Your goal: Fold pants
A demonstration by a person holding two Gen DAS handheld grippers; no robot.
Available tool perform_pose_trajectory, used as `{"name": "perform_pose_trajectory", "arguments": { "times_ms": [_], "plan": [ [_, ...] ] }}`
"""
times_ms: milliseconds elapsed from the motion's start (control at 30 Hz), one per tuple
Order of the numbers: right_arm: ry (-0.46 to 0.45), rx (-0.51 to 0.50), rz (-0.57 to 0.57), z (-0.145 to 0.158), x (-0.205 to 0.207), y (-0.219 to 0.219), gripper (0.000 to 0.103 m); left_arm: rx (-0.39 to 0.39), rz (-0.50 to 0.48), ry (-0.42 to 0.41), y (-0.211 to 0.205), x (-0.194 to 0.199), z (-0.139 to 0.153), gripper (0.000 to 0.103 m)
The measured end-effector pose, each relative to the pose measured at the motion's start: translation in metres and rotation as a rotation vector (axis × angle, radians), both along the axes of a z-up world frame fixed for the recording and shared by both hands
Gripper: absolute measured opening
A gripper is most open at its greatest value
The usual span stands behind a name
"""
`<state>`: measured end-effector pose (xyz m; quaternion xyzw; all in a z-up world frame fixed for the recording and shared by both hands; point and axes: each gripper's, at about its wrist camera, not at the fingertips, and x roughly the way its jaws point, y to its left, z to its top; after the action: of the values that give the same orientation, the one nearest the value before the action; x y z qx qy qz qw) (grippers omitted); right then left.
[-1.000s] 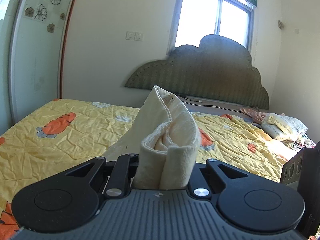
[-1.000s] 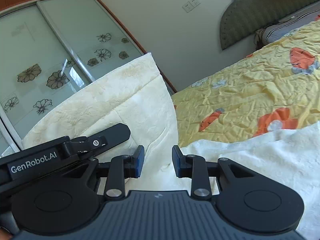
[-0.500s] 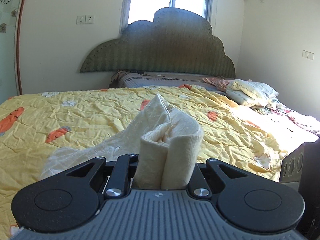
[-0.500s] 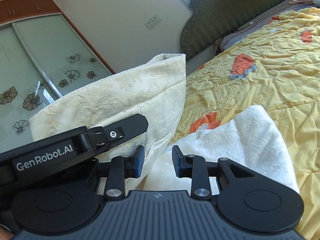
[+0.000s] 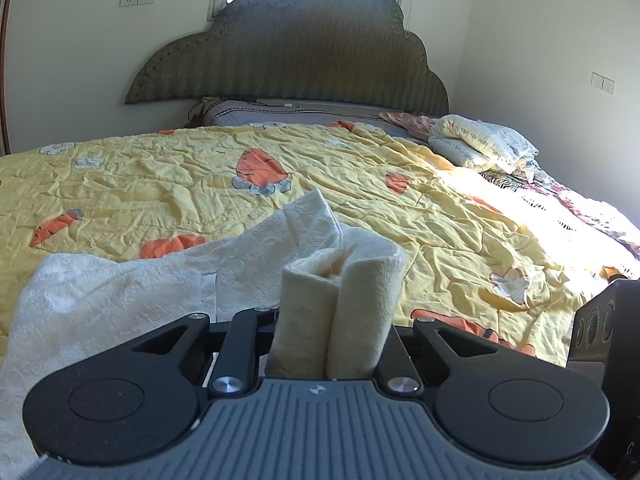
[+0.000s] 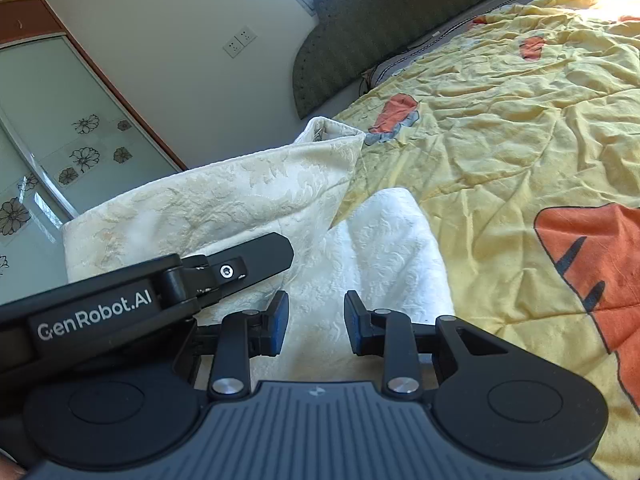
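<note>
Pants (image 5: 160, 280), cream and textured, are lying partly on the bed (image 5: 440, 216) with its yellow carrot-print quilt, one end lifted. The left tool (image 5: 332, 344) is clamping a thick bunched fold of the fabric between its jaws, the cloth standing up out of them. The right tool (image 6: 314, 322) is sitting with its blue-padded jaws narrowly parted, gripping nothing, just above the fabric. Compared with a second ago, the left tool is lower and facing the headboard (image 5: 292, 48), and the raised fabric is sagging nearer the quilt.
</note>
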<state>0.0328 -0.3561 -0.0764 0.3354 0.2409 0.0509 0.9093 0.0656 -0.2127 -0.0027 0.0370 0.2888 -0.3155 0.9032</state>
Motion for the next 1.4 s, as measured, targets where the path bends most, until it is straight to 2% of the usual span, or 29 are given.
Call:
{"name": "perform_pose_trajectory", "arguments": {
  "times_ms": [200,367,400,433,467,500,567,667,733,833,967,1100,1200,1267,1400],
  "plan": [
    [0.035,-0.044,-0.028,-0.004,-0.009,-0.011,0.029,0.043,-0.025,-0.009,-0.015,0.007,-0.013,0.014],
    [0.05,-0.078,-0.065,-0.002,-0.026,-0.026,0.029,0.047,-0.079,-0.025,-0.029,0.006,-0.02,0.035],
    [0.062,-0.101,-0.087,0.0,-0.031,-0.029,0.032,0.051,-0.091,-0.026,-0.032,0.005,-0.021,0.041],
    [0.077,-0.126,-0.111,0.002,-0.035,-0.031,0.036,0.046,-0.11,-0.026,-0.034,0.004,-0.022,0.045],
    [0.084,-0.156,-0.141,0.003,-0.041,-0.034,0.046,0.038,-0.126,-0.022,-0.036,0.002,-0.022,0.047],
    [0.083,-0.174,-0.168,0.005,-0.046,-0.037,0.049,0.024,-0.142,-0.019,-0.036,0.002,-0.02,0.048],
    [0.074,-0.169,-0.224,0.009,-0.059,-0.045,0.049,-0.017,-0.163,-0.023,-0.031,0.0,-0.013,0.053],
    [0.021,-0.132,-0.29,0.019,-0.075,-0.053,0.049,-0.076,-0.137,-0.046,-0.013,0.002,0.008,0.057],
    [-0.034,-0.125,-0.268,0.03,-0.08,-0.051,0.049,-0.107,-0.09,-0.059,0.006,0.006,0.021,0.063],
    [-0.074,-0.141,-0.168,0.046,-0.077,-0.032,0.049,-0.114,-0.013,-0.078,0.039,0.011,0.034,0.063],
    [-0.056,-0.108,-0.023,0.046,-0.072,-0.004,0.049,-0.075,0.068,-0.113,0.084,0.006,0.036,0.065],
    [-0.009,-0.068,0.066,0.036,-0.072,0.013,0.049,-0.036,0.086,-0.108,0.125,-0.005,0.024,0.066],
    [0.05,-0.103,0.067,0.03,-0.071,0.021,0.049,-0.008,0.063,-0.106,0.149,-0.015,0.016,0.066],
    [0.074,-0.105,0.052,0.026,-0.069,0.021,0.048,0.018,0.013,-0.11,0.159,-0.023,0.011,0.067],
    [0.062,-0.008,-0.007,0.015,-0.057,0.008,0.049,0.109,-0.086,-0.159,0.164,-0.043,-0.003,0.07]
  ]
}}
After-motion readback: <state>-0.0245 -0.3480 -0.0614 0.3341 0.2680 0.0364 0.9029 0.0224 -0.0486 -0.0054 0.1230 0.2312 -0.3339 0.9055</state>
